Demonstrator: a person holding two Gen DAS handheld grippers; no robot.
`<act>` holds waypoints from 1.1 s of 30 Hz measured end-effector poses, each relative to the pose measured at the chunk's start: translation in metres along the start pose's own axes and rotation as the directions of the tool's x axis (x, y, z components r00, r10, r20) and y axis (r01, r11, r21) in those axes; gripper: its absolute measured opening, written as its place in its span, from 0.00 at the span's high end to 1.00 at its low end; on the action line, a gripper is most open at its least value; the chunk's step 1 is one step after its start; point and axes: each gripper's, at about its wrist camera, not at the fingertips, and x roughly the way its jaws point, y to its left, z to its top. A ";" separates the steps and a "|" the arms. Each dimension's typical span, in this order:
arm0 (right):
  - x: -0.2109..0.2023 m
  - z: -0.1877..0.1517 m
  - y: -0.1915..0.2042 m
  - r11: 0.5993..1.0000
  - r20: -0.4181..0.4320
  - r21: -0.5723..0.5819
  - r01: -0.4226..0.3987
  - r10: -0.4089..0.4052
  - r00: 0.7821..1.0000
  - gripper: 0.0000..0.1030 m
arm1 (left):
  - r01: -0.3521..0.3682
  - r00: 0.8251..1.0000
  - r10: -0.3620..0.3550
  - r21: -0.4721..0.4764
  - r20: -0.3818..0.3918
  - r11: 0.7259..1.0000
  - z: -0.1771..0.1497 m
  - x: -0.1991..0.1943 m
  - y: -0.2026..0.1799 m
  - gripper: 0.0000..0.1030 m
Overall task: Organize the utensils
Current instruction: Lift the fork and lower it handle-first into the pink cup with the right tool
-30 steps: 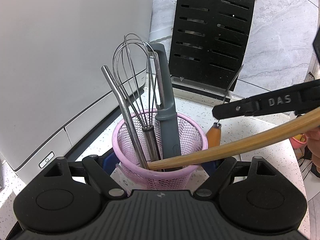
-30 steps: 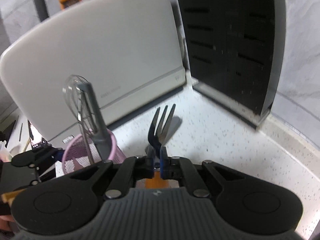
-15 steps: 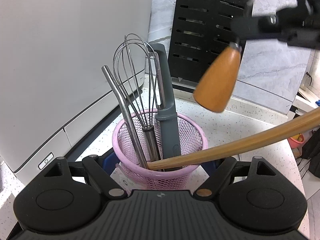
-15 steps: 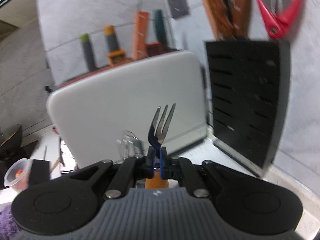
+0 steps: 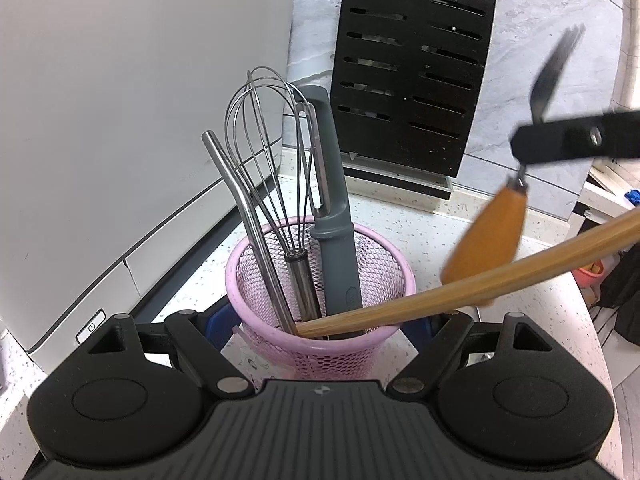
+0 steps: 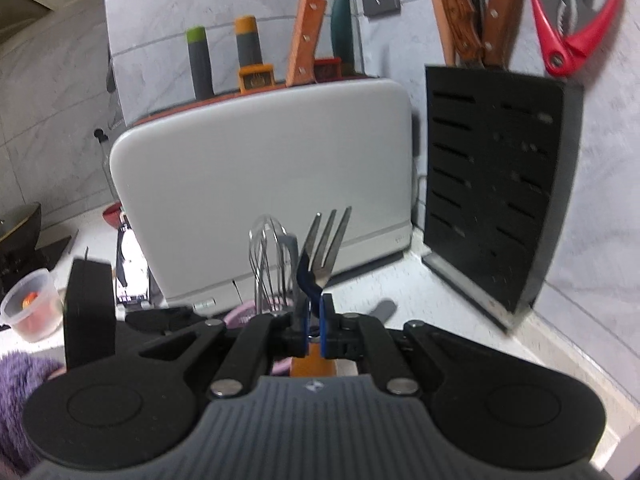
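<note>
A pink mesh cup (image 5: 320, 344) stands on the counter between the fingers of my left gripper (image 5: 320, 334), which is shut on its sides. In it stand a wire whisk (image 5: 264, 132), a steel straw (image 5: 240, 216), a grey peeler (image 5: 332, 208) and a bamboo stick (image 5: 480, 280) that leans out to the right. My right gripper (image 6: 315, 330) is shut on a fork (image 6: 324, 256) with an orange wooden handle, tines up. In the left wrist view the fork (image 5: 488, 240) hangs in the air to the right of the cup, above the stick.
A grey-white appliance (image 5: 120, 120) stands left of the cup, also in the right wrist view (image 6: 260, 184). A black knife block (image 5: 408, 80) stands behind, with red scissors (image 6: 576, 12) in it. A plastic tub (image 6: 30, 308) sits at far left.
My right gripper lifted the fork from the counter, swung it high over the cup, then brought it down to the right. The cup and left gripper stayed still.
</note>
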 end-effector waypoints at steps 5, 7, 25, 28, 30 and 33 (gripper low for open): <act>-0.008 -0.015 0.004 1.000 -0.024 0.024 -0.012 0.013 1.000 0.99 | 0.018 1.000 -0.018 0.057 -0.014 0.998 -0.003 -0.003 0.001 0.03; -0.011 -0.020 0.008 1.000 -0.032 0.025 -0.018 0.019 0.999 0.99 | 0.024 1.000 -0.023 0.083 -0.017 0.996 -0.005 -0.004 0.001 0.03; 0.006 0.018 0.029 0.993 0.042 0.070 -0.093 0.090 0.995 0.99 | 0.034 0.999 -0.033 0.093 -0.008 0.995 -0.010 -0.009 0.000 0.12; 0.018 0.022 0.031 0.993 0.035 0.071 -0.096 0.094 0.995 0.99 | 0.032 0.999 -0.031 0.089 -0.012 0.996 -0.009 -0.008 0.000 0.13; 0.028 0.023 0.033 0.995 0.020 0.054 -0.084 0.083 0.996 0.99 | 0.033 0.999 -0.032 0.087 -0.014 0.996 -0.009 -0.008 0.001 0.13; 0.043 0.022 0.032 0.996 -0.014 0.045 -0.080 0.080 0.997 0.99 | 0.037 0.999 -0.036 0.089 -0.016 0.995 -0.008 -0.007 0.002 0.13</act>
